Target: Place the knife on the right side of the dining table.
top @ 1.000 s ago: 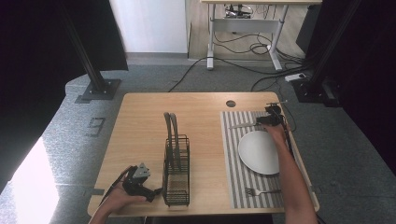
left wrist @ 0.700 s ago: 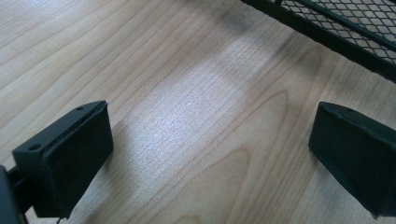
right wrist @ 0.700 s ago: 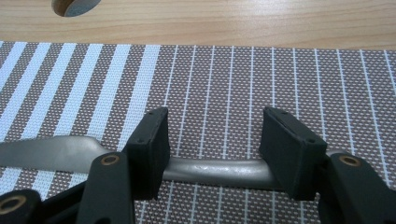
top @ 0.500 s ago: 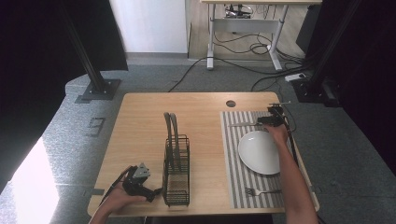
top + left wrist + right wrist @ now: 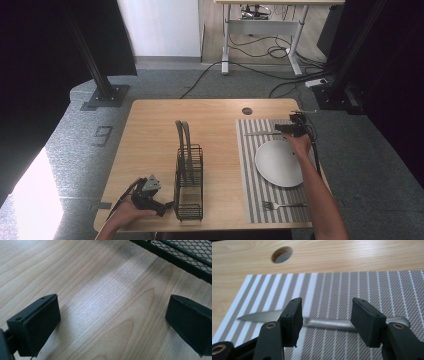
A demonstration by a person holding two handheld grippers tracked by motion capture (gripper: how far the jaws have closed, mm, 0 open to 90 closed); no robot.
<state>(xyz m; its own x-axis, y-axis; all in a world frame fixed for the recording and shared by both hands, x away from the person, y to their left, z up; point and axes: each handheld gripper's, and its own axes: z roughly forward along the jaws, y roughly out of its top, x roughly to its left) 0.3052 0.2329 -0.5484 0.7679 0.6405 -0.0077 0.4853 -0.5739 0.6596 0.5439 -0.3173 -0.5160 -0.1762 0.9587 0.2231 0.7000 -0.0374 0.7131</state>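
A silver knife (image 5: 329, 323) lies flat on the grey striped placemat (image 5: 362, 285), its blade pointing left in the right gripper view. My right gripper (image 5: 325, 312) hovers just over the handle with its jaws apart, and the pads do not press on it. In the high view the right gripper (image 5: 291, 128) is at the mat's far edge, with the knife (image 5: 260, 133) to its left. My left gripper (image 5: 159, 201) rests near the table's front edge beside the black wire rack (image 5: 189, 175). Its jaws stand wide open over bare wood in the left gripper (image 5: 112, 322) view.
A white plate (image 5: 280, 162) sits in the middle of the placemat (image 5: 247, 165), and a fork (image 5: 282, 205) lies at its near edge. The rack's mesh wall (image 5: 190, 252) is close ahead of the left jaws. A round cable hole (image 5: 247, 110) is in the table's far side.
The right hand has shifted slightly over the knife. The left hand and the knife have stayed where they were.
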